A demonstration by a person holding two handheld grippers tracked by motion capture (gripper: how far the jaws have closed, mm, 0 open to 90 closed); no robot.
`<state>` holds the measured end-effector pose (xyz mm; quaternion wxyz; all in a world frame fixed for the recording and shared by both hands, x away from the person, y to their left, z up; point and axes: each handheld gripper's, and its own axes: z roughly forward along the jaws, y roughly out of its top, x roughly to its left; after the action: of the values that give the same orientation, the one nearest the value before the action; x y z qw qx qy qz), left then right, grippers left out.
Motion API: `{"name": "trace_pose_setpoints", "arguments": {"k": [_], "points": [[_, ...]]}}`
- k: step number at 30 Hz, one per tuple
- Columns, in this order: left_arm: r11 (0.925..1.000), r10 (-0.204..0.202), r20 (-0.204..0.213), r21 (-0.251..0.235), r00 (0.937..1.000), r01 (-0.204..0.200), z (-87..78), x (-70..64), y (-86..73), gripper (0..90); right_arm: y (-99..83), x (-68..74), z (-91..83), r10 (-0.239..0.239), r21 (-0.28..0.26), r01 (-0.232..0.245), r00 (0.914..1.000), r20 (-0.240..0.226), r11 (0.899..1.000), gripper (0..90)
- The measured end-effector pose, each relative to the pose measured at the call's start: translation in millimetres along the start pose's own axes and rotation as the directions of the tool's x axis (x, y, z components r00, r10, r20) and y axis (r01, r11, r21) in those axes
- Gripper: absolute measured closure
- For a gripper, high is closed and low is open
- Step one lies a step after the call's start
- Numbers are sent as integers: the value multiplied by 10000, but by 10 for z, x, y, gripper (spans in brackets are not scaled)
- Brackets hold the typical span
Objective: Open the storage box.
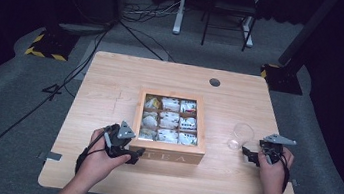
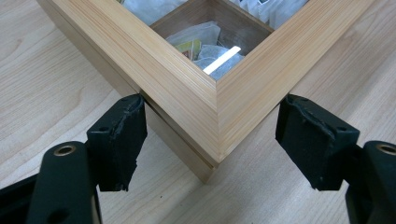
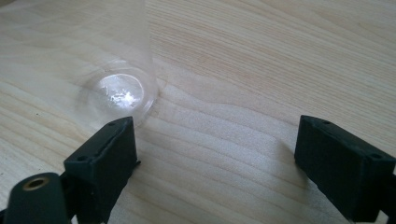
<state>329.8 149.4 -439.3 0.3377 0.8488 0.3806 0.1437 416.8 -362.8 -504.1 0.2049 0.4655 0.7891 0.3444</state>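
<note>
Tea box (image 1: 168,153) sits pretty much in the middle of the table (image 1: 112,79), a bit toward the near edge, open on top so you can see the grid of compartments stuffed with tea bags (image 1: 169,120). It's close to square, so no real long axis, but the front wall with "TEA" on it faces the near edge, sides running square with the table edges.

Going left to right: the left gripper (image 1: 133,156) is down at the box's near-left corner. In the left gripper view that corner (image 2: 210,158) pokes right between the jaws, which are spread wide on either side of it; the left one looks to be touching the box wall, the right one is clear of it.

Right of the box there's a clear glass (image 1: 242,136), standing upright, near the right edge. The right gripper (image 1: 251,155) is just beside it, jaws wide and holding nothing; the glass base (image 3: 119,93) sits just off its left jaw.
</note>
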Motion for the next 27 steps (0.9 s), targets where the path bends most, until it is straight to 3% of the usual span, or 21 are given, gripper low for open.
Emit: {"name": "trace_pose_setpoints", "arguments": {"k": [10,14,23,27], "points": [[9995,108,-286,-302,9995,-117,-83,-6,40,323,0,0,-1,-3,2,3,10000,-11,10000,131],[9960,19,-440,-890,9990,-58,-162,18,74,359,0,0,0,3,2,-3,10000,-6,10000,131],[9839,373,-1001,-1703,9943,-540,-268,11,181,322,0,0,1,-4,-1,4,10000,3,10000,130],[9845,397,-1002,-1663,9942,-561,-267,21,217,299,0,1,1,-1,-3,1,10000,3,10000,130]]}}
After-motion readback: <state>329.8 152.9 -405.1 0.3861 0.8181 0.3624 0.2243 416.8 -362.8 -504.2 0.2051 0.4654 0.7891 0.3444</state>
